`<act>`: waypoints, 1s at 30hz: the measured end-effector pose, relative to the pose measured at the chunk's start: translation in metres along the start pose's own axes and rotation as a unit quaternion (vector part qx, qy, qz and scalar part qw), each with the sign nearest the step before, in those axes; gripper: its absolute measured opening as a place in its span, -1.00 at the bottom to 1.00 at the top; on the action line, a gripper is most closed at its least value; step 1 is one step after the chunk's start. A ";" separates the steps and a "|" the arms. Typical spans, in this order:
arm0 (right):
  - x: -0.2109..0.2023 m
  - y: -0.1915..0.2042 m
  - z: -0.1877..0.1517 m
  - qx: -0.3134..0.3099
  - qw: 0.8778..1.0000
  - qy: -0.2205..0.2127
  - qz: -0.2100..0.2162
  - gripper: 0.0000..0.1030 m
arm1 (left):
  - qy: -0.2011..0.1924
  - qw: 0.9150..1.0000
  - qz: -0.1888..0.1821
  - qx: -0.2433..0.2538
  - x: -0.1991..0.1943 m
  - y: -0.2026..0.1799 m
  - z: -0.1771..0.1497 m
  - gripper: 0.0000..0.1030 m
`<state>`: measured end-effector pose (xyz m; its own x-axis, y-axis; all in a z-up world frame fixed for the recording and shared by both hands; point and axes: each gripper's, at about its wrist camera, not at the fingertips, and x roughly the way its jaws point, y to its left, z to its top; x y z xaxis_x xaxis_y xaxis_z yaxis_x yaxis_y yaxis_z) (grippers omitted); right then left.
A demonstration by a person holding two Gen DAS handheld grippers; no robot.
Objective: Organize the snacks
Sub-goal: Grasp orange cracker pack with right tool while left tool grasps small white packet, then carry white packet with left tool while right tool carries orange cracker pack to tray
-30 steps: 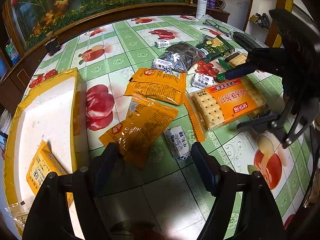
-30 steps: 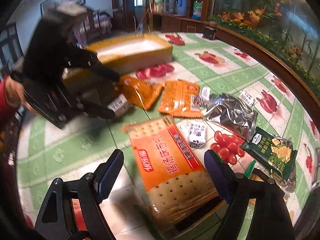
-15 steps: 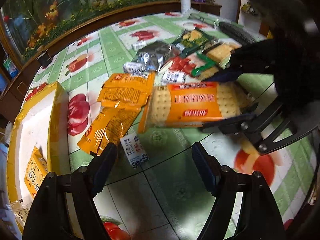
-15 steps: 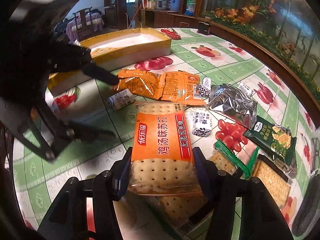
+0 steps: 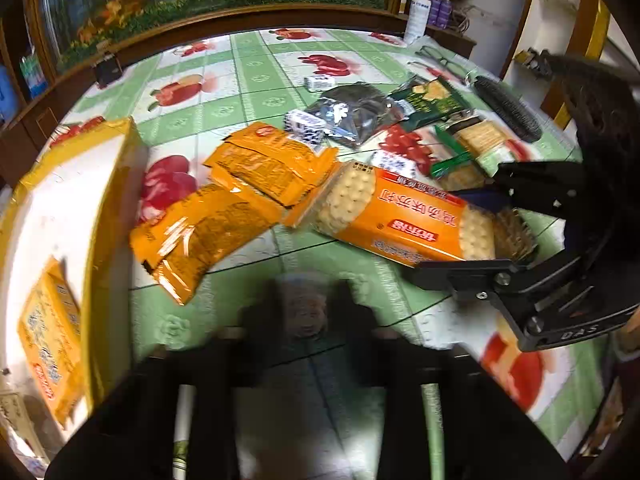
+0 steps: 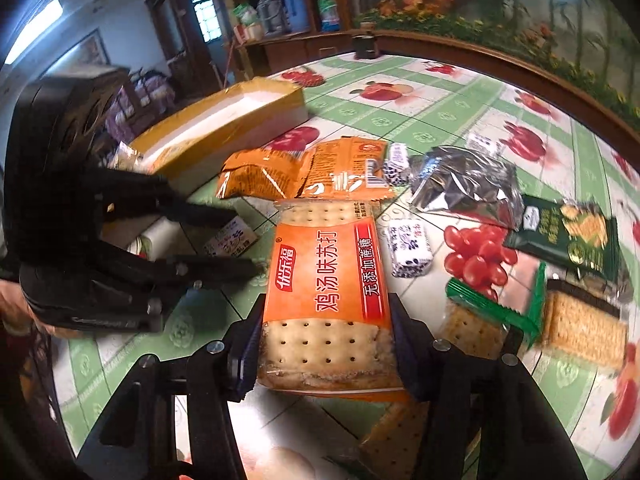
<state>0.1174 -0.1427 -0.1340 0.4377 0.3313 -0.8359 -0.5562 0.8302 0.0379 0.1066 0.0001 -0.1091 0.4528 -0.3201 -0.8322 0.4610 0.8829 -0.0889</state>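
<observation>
My right gripper point(image 6: 326, 344) is shut on an orange pack of soda crackers point(image 6: 328, 292) and holds it above the table; the pack also shows in the left wrist view point(image 5: 404, 216). My left gripper point(image 5: 308, 312), blurred, has its fingers closing around a small white milk candy point(image 5: 306, 308); whether it grips is unclear. In the right wrist view the left gripper point(image 6: 240, 240) hovers over that candy point(image 6: 232, 236). The yellow-edged white box point(image 5: 100, 208) at left holds a yellow snack pack point(image 5: 48, 336).
Orange snack bags point(image 5: 240, 196), a silver bag point(image 5: 352, 112), a green cracker pack point(image 5: 432, 100), green-wrapped crackers point(image 6: 496, 320), and more milk candies point(image 6: 410, 252) lie on the fruit-print tablecloth point(image 5: 256, 72). A black brush point(image 5: 508, 108) and bottles point(image 5: 416, 12) sit at the far right.
My right gripper shut on the cracker pack, lifted it and carried it leftward. My left gripper moved down over the small milk candy and its fingers narrowed.
</observation>
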 end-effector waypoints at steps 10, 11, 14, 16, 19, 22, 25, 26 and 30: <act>-0.045 -0.015 -0.027 0.115 0.990 -0.070 0.038 0.09 | -0.027 0.999 -0.018 -0.037 -0.013 -0.007 -0.020 -0.70; -0.051 -0.015 -0.030 0.120 0.989 -0.077 0.041 0.09 | -0.031 0.999 -0.014 -0.042 -0.017 -0.009 -0.022 -0.70; -0.067 -0.009 -0.037 0.130 0.986 -0.097 0.039 0.08 | -0.047 0.997 -0.003 -0.060 -0.030 -0.013 -0.030 -0.70; -0.074 -0.004 -0.041 0.134 0.985 -0.104 0.039 0.08 | -0.056 0.996 0.001 -0.068 -0.039 -0.015 -0.034 -0.70; -0.073 0.002 -0.045 0.128 0.987 -0.097 0.030 0.07 | -0.063 0.996 0.003 -0.070 -0.049 -0.017 -0.041 -0.69; -0.070 0.005 -0.049 0.126 0.988 -0.086 0.032 0.04 | -0.073 0.995 0.000 -0.072 -0.060 -0.016 -0.045 -0.69; -0.065 0.011 -0.053 0.117 0.990 -0.071 0.024 0.03 | -0.080 0.994 -0.003 -0.072 -0.068 -0.016 -0.046 -0.69; -0.061 0.014 -0.054 0.112 0.992 -0.058 0.022 0.03 | -0.082 0.994 -0.004 -0.073 -0.069 -0.015 -0.046 -0.69; -0.045 0.029 -0.054 0.078 0.997 -0.020 0.000 0.08 | -0.088 0.993 -0.011 -0.075 -0.073 -0.014 -0.047 -0.69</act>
<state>0.0439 -0.1578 -0.1249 0.4678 0.3468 -0.8130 -0.4403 0.8890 0.1258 0.0309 0.0274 -0.0726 0.5761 -0.3828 -0.7221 0.3591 0.9122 -0.1971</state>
